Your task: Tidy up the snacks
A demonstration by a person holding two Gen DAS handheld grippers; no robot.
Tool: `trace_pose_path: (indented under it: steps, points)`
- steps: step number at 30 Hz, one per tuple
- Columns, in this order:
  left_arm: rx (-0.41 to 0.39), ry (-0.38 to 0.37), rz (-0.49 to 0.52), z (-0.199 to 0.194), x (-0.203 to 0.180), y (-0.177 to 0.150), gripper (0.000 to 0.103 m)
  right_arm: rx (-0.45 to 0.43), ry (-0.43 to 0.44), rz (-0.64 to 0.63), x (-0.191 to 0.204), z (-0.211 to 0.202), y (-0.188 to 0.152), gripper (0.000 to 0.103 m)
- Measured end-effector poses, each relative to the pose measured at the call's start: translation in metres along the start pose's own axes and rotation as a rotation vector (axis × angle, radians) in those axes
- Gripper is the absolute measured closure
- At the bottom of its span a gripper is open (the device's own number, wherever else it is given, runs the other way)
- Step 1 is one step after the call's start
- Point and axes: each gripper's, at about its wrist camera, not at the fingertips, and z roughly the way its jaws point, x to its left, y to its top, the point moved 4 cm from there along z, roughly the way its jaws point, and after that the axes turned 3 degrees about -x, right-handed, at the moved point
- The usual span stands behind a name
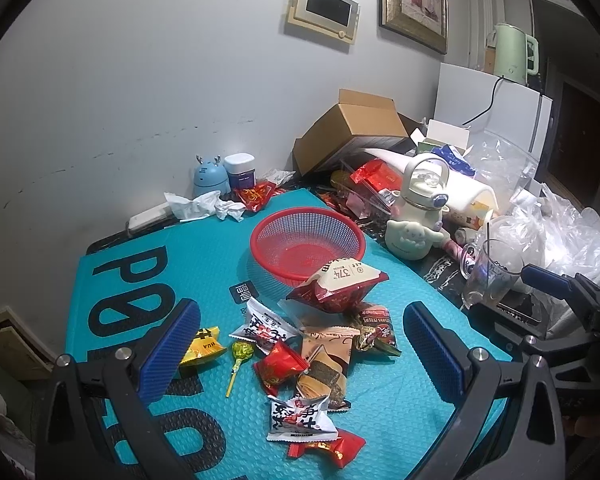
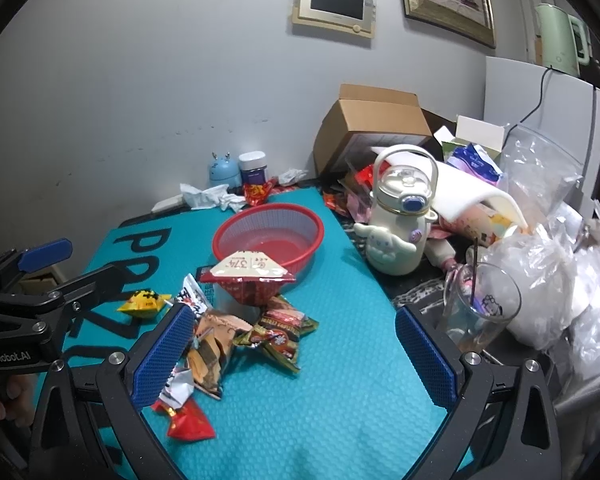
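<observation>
While the red basket (image 1: 307, 243) sits empty, both claws, left (image 1: 300, 354) and right (image 2: 296, 354), hover spread apart, holding nothing. Sorting seems barely begun; next, one must close on a wrapped snack, likely the red-and-white packet (image 1: 338, 286).

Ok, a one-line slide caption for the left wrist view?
Open left hand-held gripper hovers over scattered snack packets on a teal mat, empty red basket behind.

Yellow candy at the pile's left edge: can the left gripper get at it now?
Probably yes. The yellow candy lies apart from the pile on the teal mat, beside the open left gripper's left finger, nothing covering it.
</observation>
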Motion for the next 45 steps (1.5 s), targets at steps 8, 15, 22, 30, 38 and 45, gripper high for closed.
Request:
trace_pose_path:
  steps: [8, 15, 22, 30, 38, 45]
  points:
    - [-0.010, 0.011, -0.010, -0.009, 0.001, -0.003, 0.000, -0.007, 0.022, -0.006, 0.003, -0.005, -0.003, 0.000]
    - [0.011, 0.030, -0.030, -0.012, 0.006, -0.019, 0.000, 0.015, 0.073, -0.012, 0.012, -0.002, -0.016, 0.000]
    - [0.045, 0.051, -0.049, -0.008, 0.016, -0.039, 0.000, 0.063, 0.140, -0.022, 0.023, 0.010, -0.035, 0.001]
    - [0.099, 0.065, -0.061, 0.001, 0.025, -0.065, 0.000, 0.117, 0.206, -0.035, 0.033, 0.026, -0.058, 0.004]
    - [0.177, 0.084, -0.069, 0.015, 0.034, -0.099, 0.000, 0.211, 0.262, -0.050, 0.043, 0.049, -0.089, 0.009]
    - [0.245, 0.116, -0.102, 0.027, 0.054, -0.128, 0.000, 0.295, 0.305, -0.059, 0.054, 0.075, -0.110, 0.015]
